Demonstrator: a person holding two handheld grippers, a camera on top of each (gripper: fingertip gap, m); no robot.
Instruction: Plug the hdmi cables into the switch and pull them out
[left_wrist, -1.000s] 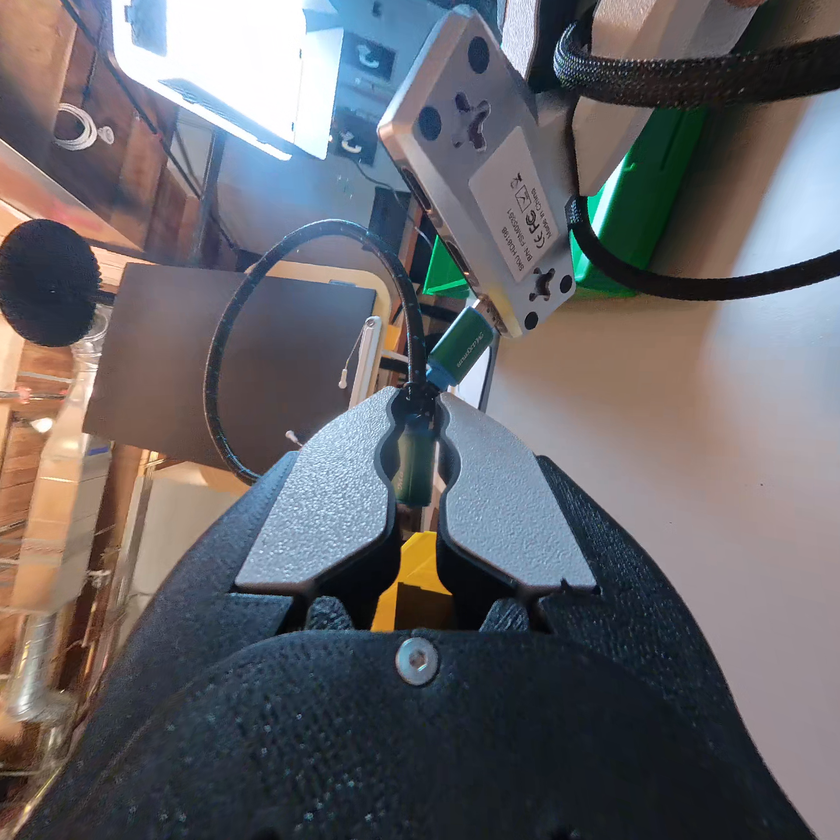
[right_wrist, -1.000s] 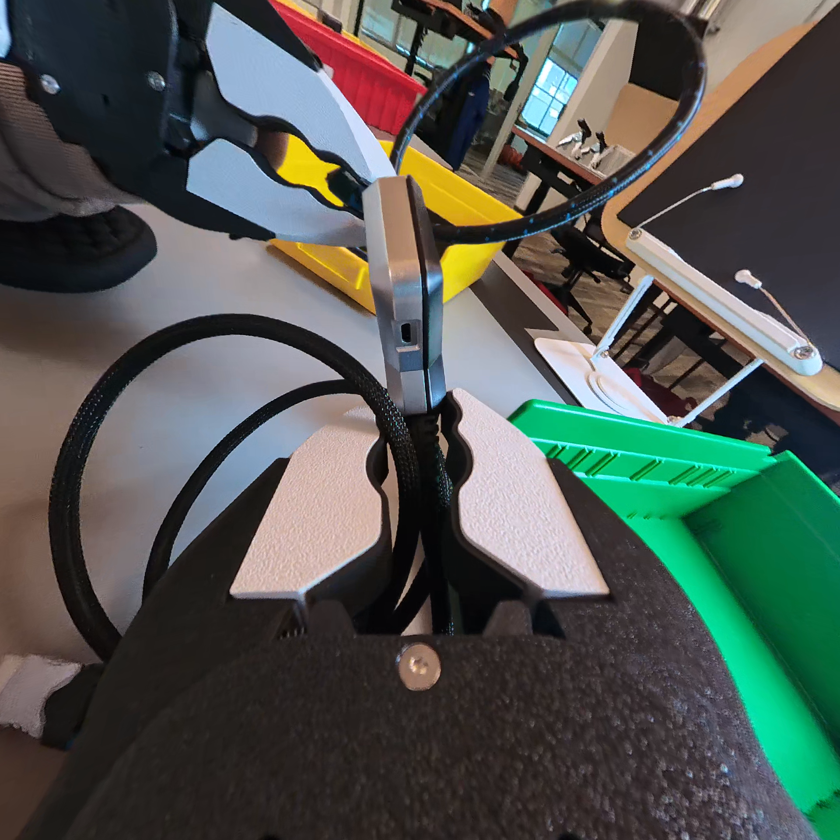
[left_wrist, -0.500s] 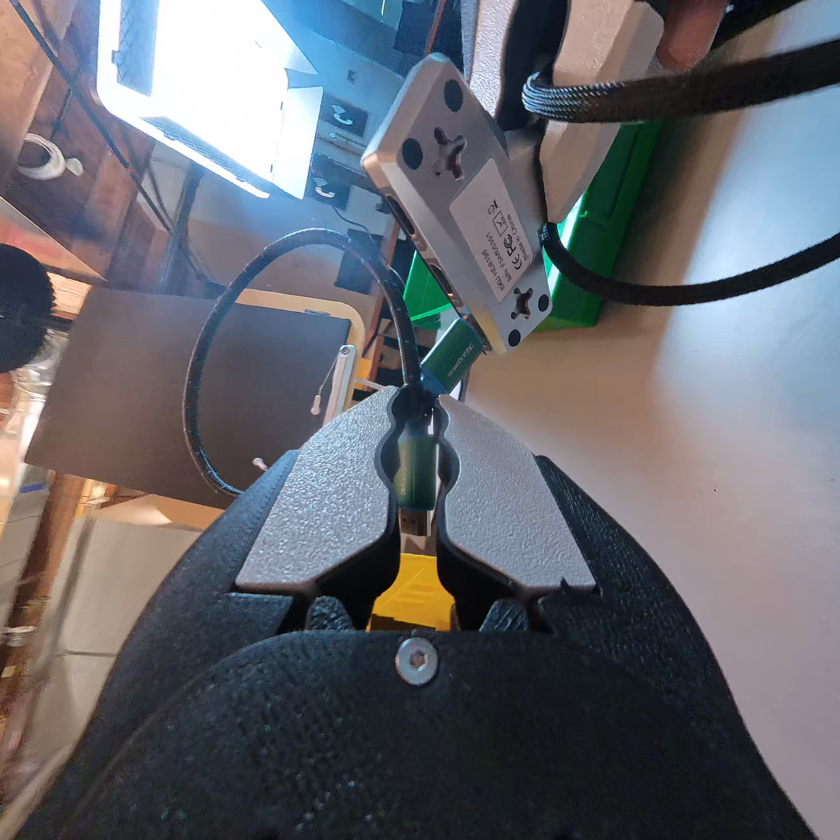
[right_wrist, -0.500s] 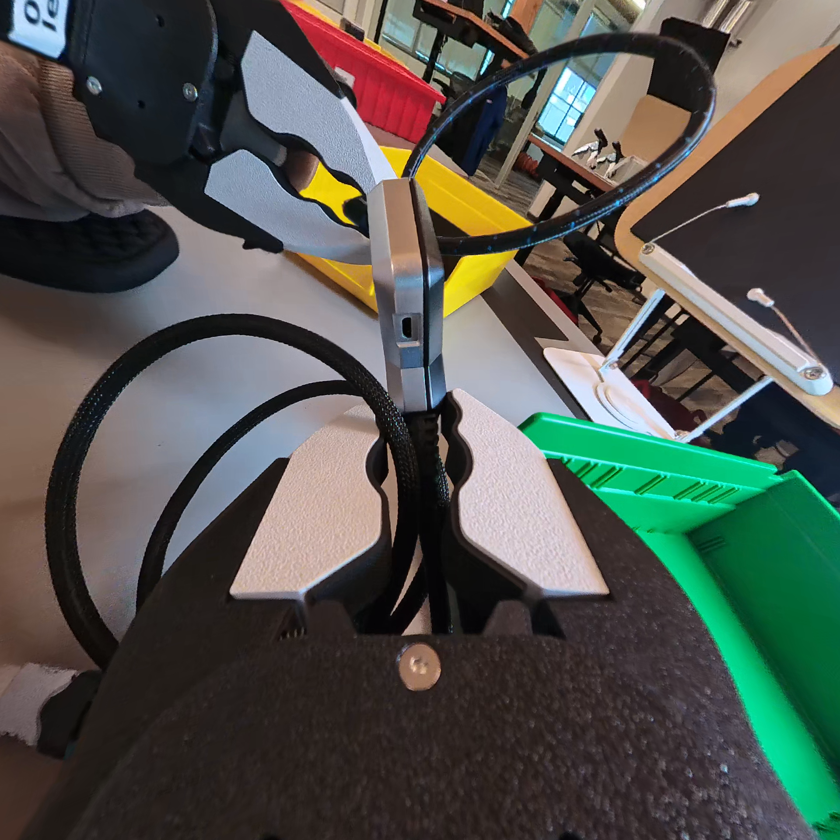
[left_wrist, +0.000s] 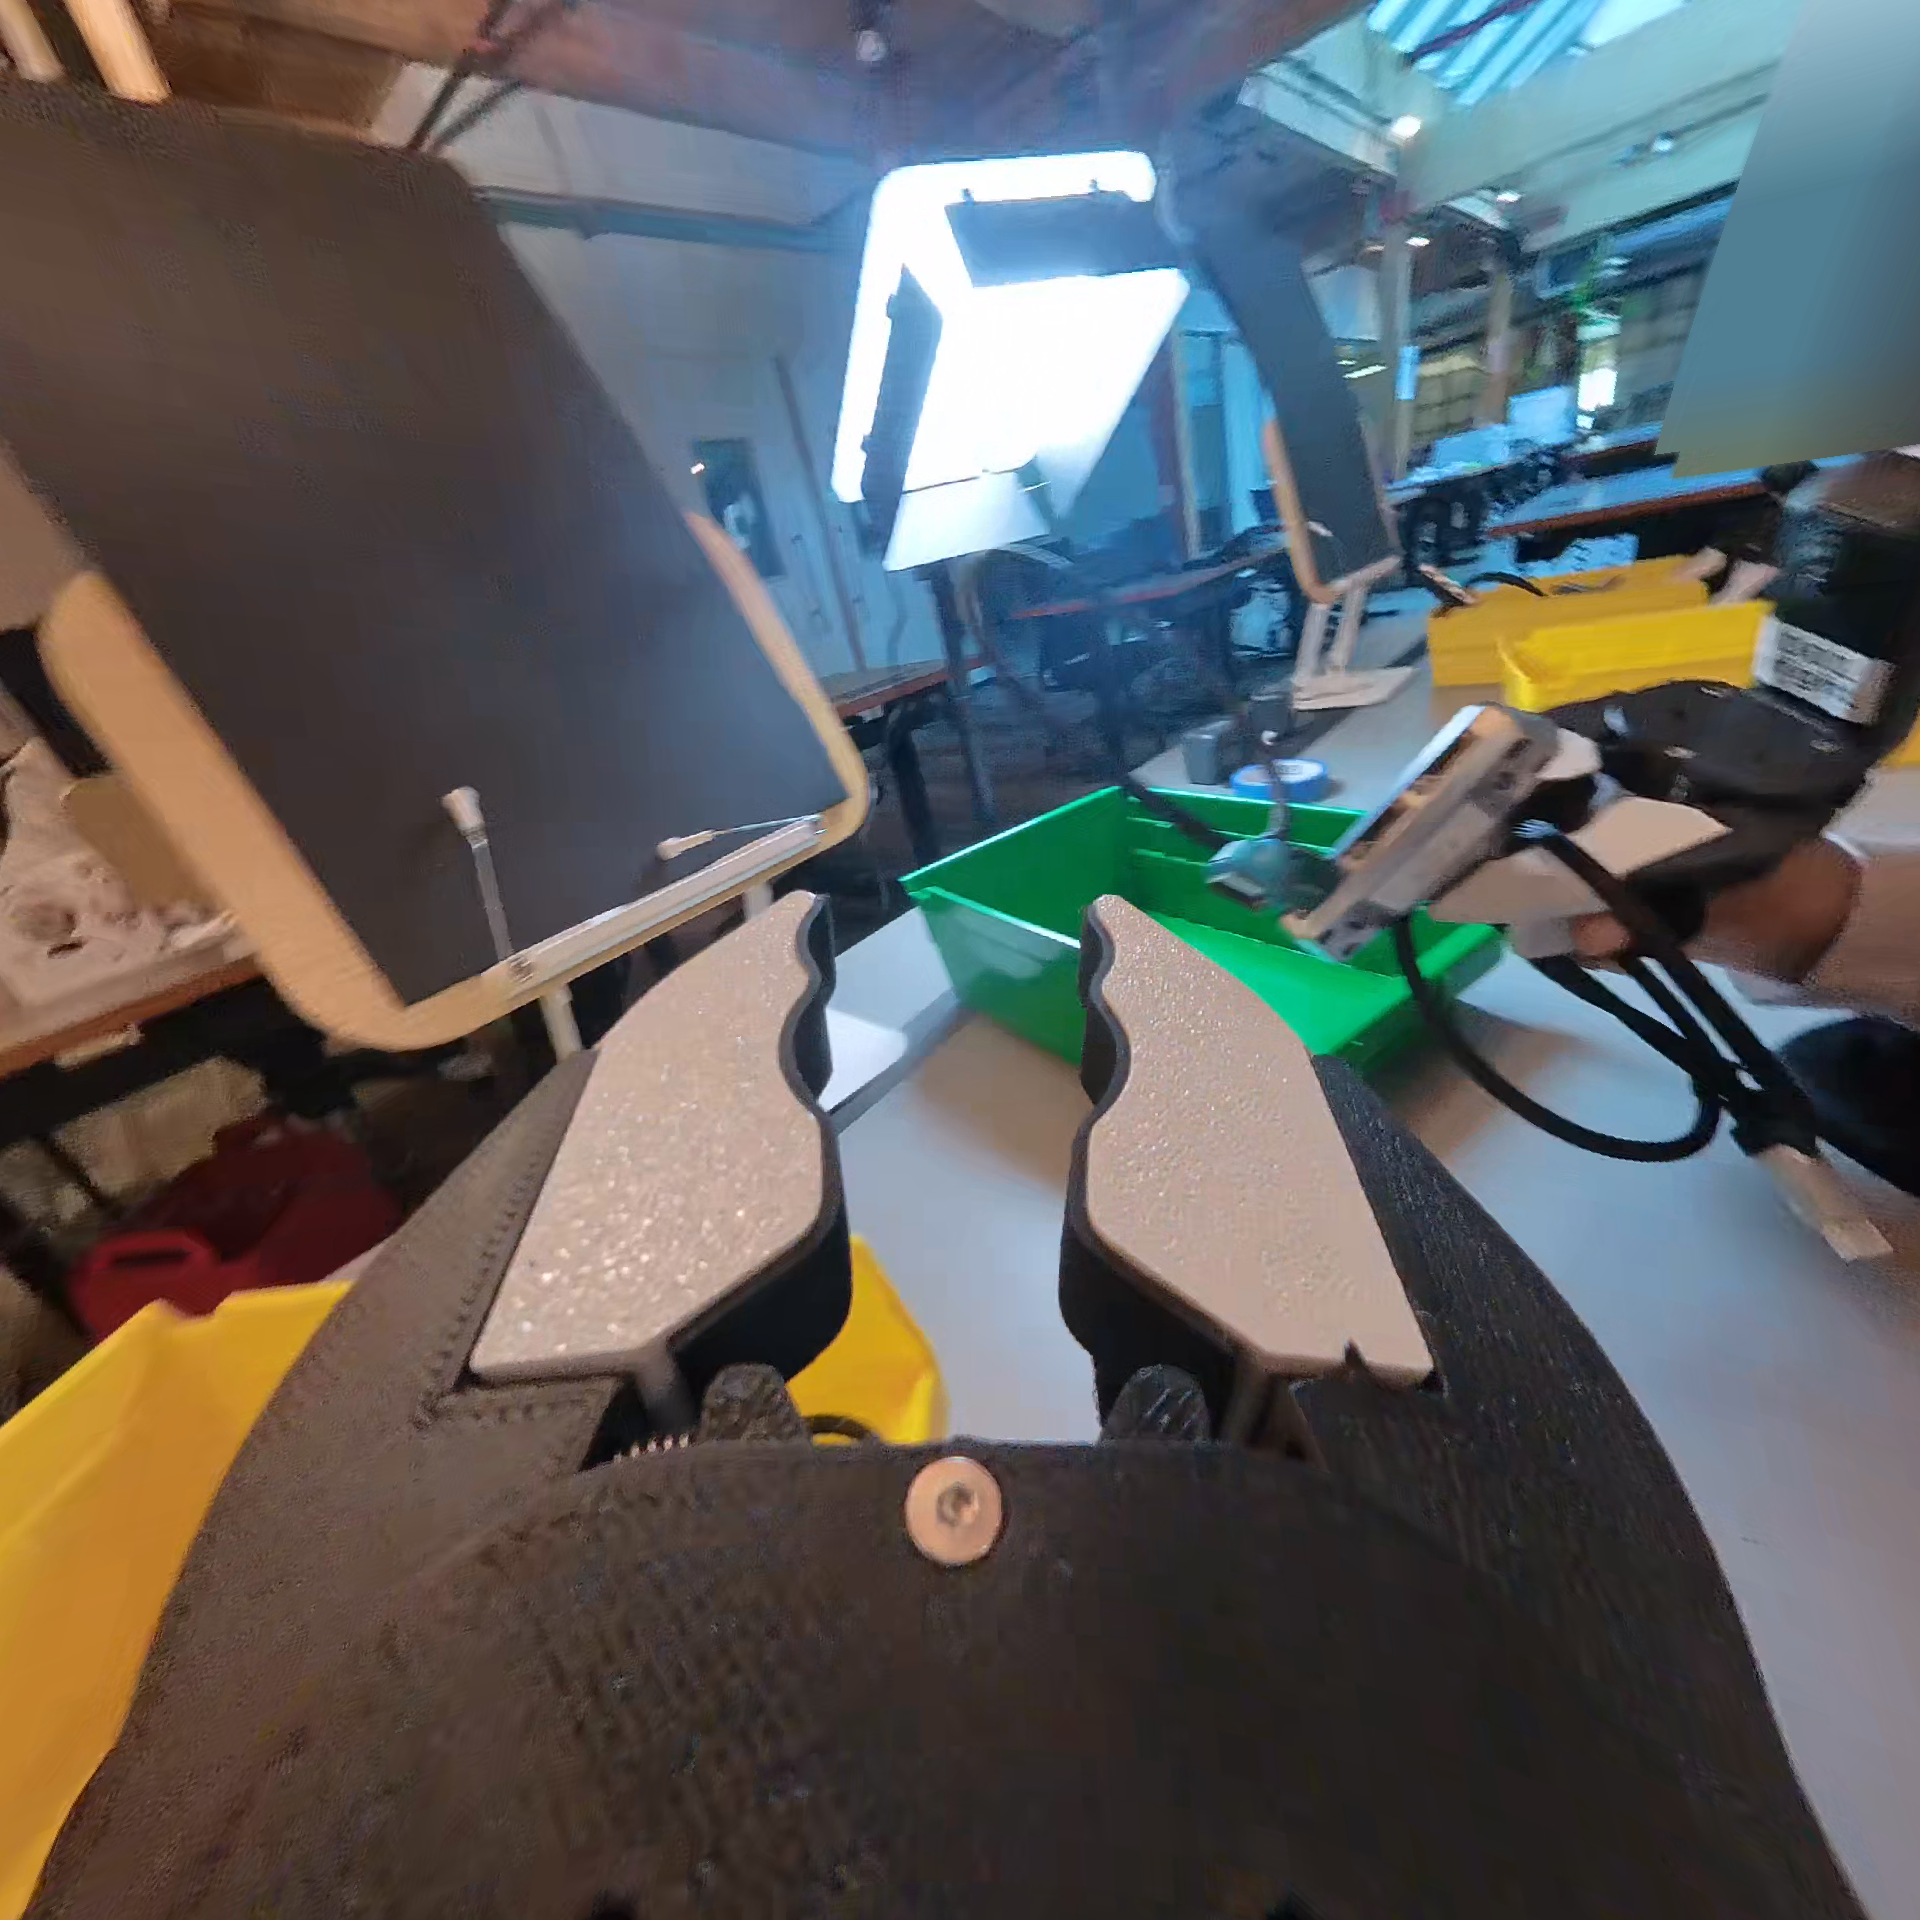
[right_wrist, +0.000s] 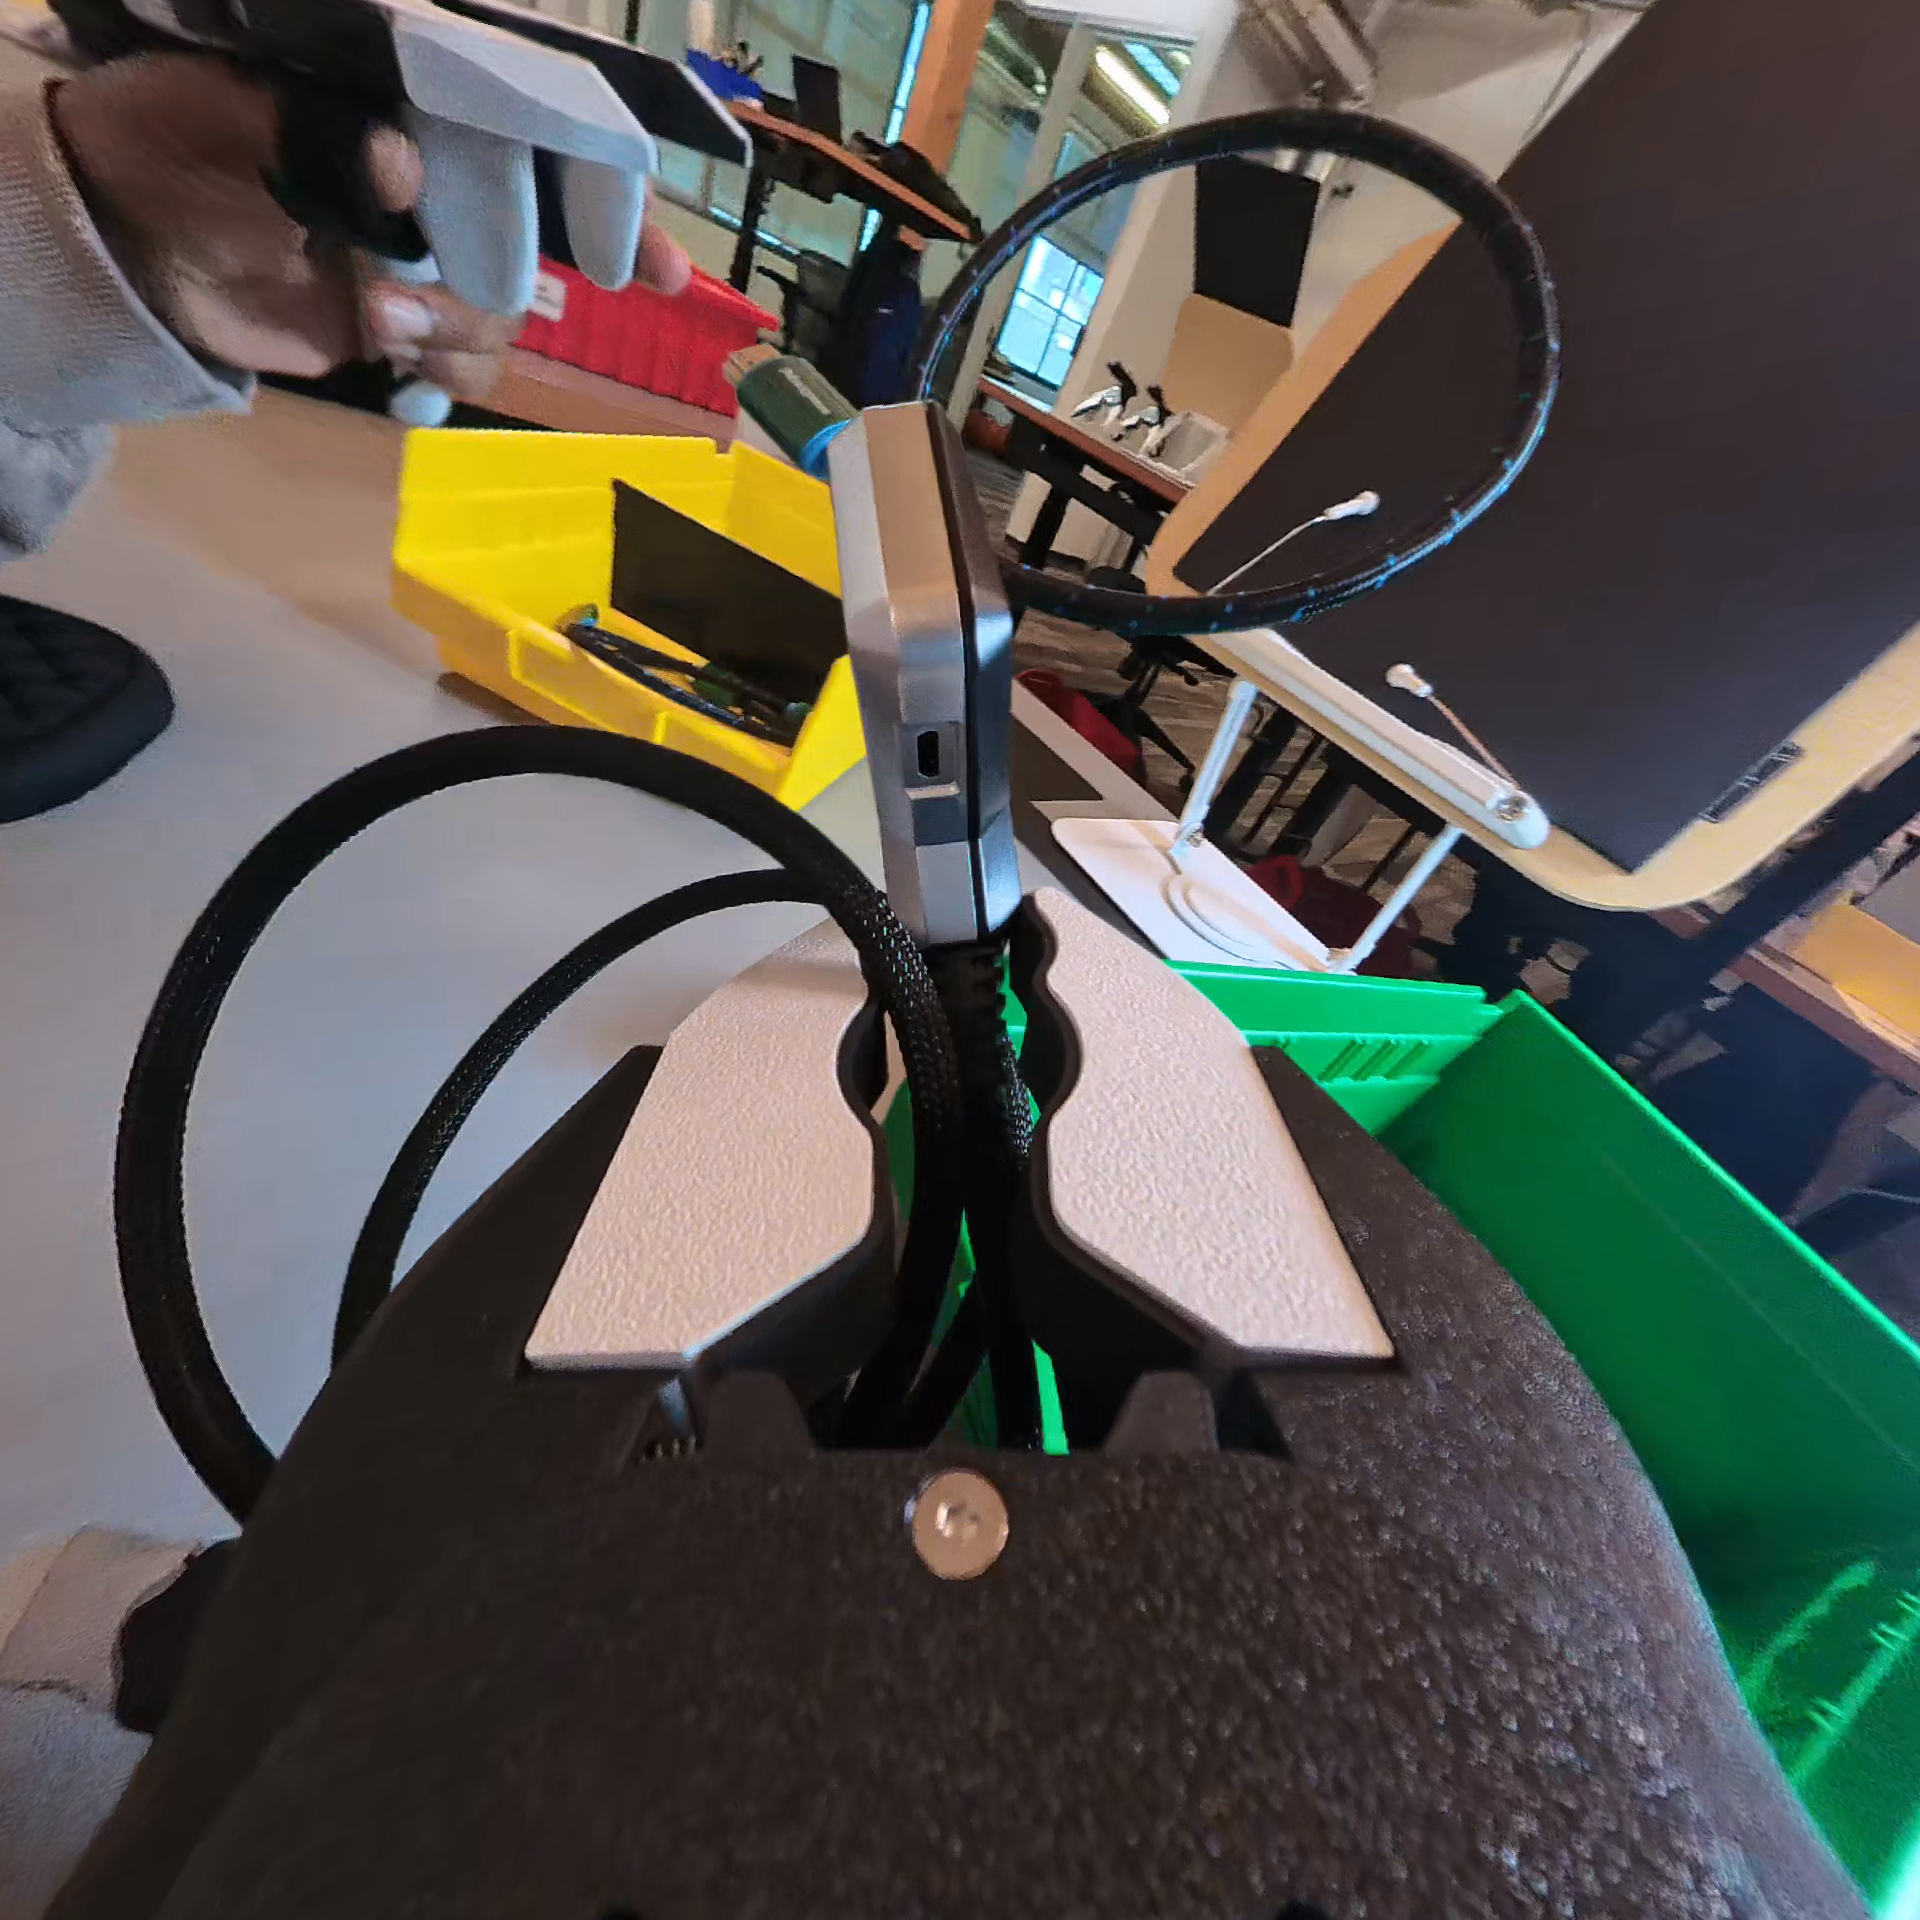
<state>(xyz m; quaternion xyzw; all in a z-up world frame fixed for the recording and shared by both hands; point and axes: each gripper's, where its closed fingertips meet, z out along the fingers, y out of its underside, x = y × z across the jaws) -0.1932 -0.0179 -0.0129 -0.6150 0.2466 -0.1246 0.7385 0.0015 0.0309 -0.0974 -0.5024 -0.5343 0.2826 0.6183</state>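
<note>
My right gripper is shut on the lower end of the grey HDMI switch and holds it upright above the table. Thick black braided cables run from the switch down between the fingers. A thin black cable loops behind the switch. Its green plug hangs free by the switch's top, metal tip bare. My left gripper is open and empty. It is up and to the left in the right wrist view, apart from the switch. In the left wrist view the switch is at the right.
A yellow bin with cables in it stands behind the switch, with a red bin farther back. A green bin lies under and right of my right gripper. A black panel on a white stand stands past the table edge. Left tips to right tips: about 20 cm.
My left gripper has opened, let go of the green plug and pulled away from the switch. The plug now hangs free. My right gripper still holds the switch.
</note>
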